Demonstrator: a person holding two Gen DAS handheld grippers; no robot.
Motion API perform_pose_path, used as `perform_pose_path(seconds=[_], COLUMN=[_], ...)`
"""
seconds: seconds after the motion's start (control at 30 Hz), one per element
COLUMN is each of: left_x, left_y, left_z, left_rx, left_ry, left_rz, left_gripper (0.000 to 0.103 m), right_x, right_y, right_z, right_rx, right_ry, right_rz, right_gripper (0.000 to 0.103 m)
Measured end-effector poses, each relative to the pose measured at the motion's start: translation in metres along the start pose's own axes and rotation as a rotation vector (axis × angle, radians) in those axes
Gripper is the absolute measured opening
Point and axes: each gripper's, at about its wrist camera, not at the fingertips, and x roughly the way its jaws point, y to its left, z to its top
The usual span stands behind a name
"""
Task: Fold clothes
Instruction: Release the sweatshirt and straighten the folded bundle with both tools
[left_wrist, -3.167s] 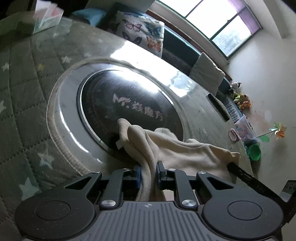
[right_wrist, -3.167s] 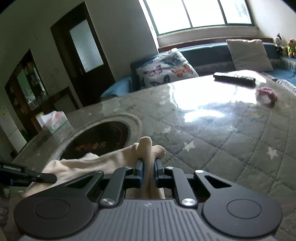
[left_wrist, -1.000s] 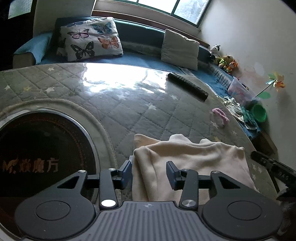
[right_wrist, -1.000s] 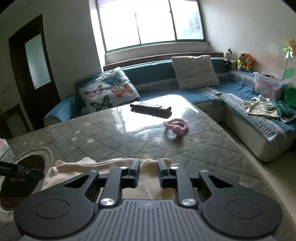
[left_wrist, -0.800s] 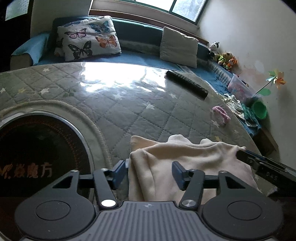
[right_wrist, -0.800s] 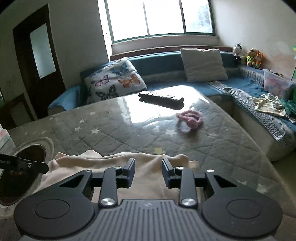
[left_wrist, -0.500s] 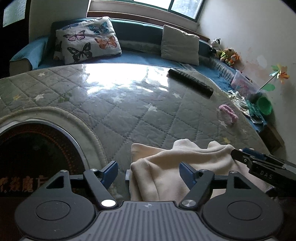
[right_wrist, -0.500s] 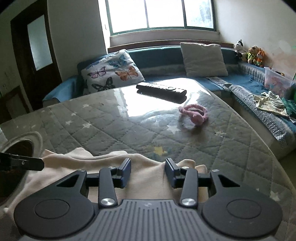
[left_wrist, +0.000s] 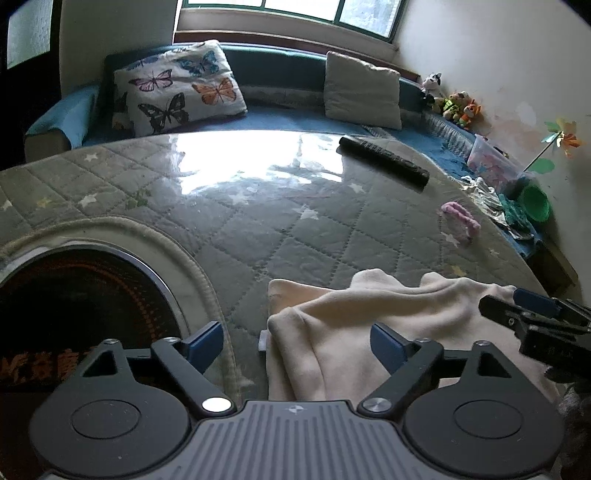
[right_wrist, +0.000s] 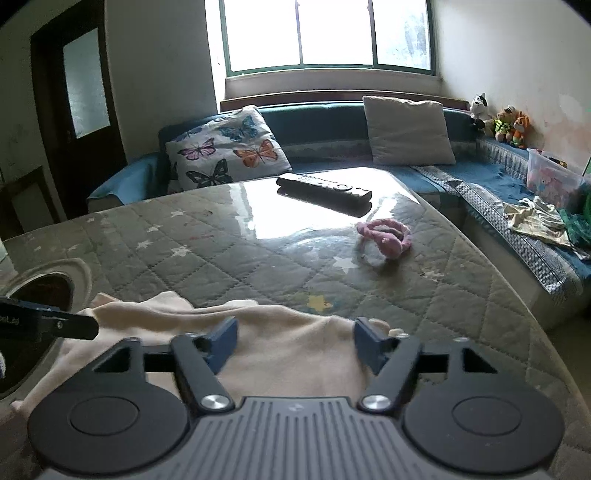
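Note:
A cream garment (left_wrist: 369, 325) lies folded over on the quilted grey table cover (left_wrist: 280, 229), just in front of both grippers; it also shows in the right wrist view (right_wrist: 258, 332). My left gripper (left_wrist: 297, 341) is wide open and empty above the garment's left end. My right gripper (right_wrist: 293, 341) is wide open and empty above its right end. The right gripper's tip shows at the right edge of the left wrist view (left_wrist: 532, 314). The left gripper's tip shows at the left edge of the right wrist view (right_wrist: 48, 321).
A dark round inset (left_wrist: 74, 306) sits in the table at the left. A black remote (right_wrist: 325, 190) and a pink hair band (right_wrist: 384, 236) lie farther back on the table. A blue sofa with cushions (right_wrist: 229, 147) runs behind it.
Both grippers held the garment 3.2 s ago, have let it go and opened wide. The garment now lies on the table and both grippers have drawn back a little.

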Motion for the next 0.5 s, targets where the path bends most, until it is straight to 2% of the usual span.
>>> perform_pose_path(seconds=[0.07, 0.13, 0.37, 0.43, 0.5], left_x=[-0.008, -0.016, -0.043, -0.05, -0.057], left_y=[-0.001, -0.003, -0.003, -0.002, 0.0], left_z=[-0.004, -0.009, -0.03, -0.037, -0.044], left_rx=[0.013, 0.026, 0.047, 0.052, 0.049], left_ry=[-0.013, -0.024, -0.051, -0.056, -0.061], left_rz=[0.001, 0.001, -0.002, 0.001, -0.001], left_gripper=[0.095, 0.098, 0.103, 0.103, 0.103], right_x=[-0.007, -0.016, -0.044, -0.052, -0.061], right_y=[0.004, 0.008, 0.02, 0.025, 0.029], right_z=[-0.003, -0.006, -0.022, -0.027, -0.032], right_rx=[-0.018, -0.027, -0.04, -0.048, -0.055], right_ry=[-0.008, -0.019, -0.039, -0.053, -0.071], right_rz=[-0.001, -0.001, 0.012, -0.001, -0.005], right_gripper=[0.078, 0.088, 0.093, 0.1, 0.1])
